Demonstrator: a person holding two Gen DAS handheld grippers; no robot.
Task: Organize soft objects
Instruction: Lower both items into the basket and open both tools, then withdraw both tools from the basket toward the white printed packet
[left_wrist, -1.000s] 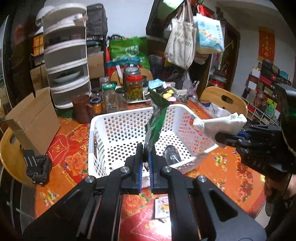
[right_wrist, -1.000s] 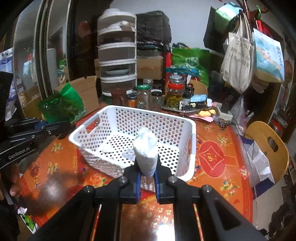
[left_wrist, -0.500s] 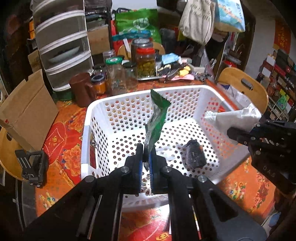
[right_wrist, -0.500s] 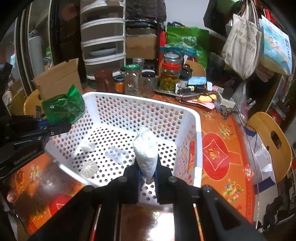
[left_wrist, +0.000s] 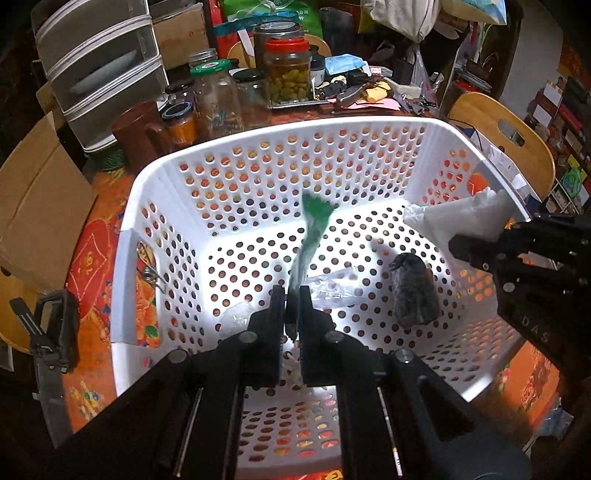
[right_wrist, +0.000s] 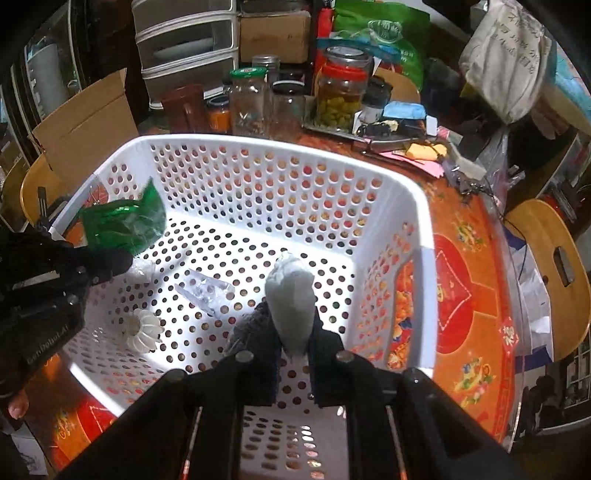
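Note:
A white perforated basket (left_wrist: 125, 254) (right_wrist: 421, 206) fills both views. My left gripper (left_wrist: 291, 295) is shut on a crumpled green plastic bag (left_wrist: 314, 225) (right_wrist: 123, 221) and hangs over the basket's near left part. My right gripper (right_wrist: 293, 332) is shut on a white plastic bag (right_wrist: 291, 299) (left_wrist: 461, 218), held over the basket's right side. On the basket floor lie a dark grey soft bundle (left_wrist: 413, 291) (right_wrist: 251, 325), a clear plastic wrapper (right_wrist: 205, 288) (left_wrist: 332, 288) and a white ruffled piece (right_wrist: 142, 330).
The basket stands on a red-orange patterned tablecloth (right_wrist: 465, 266). Glass jars (left_wrist: 286, 70), a brown cup (left_wrist: 133, 136) and small clutter crowd the table behind it. A cardboard box (left_wrist: 40, 206) is at left, stacked drawers (left_wrist: 99, 62) behind, wooden chairs (right_wrist: 550, 251) at the sides.
Both grippers have come forward and down over the basket, tilting more steeply into it, each still holding its bag. The basket now fills the views.

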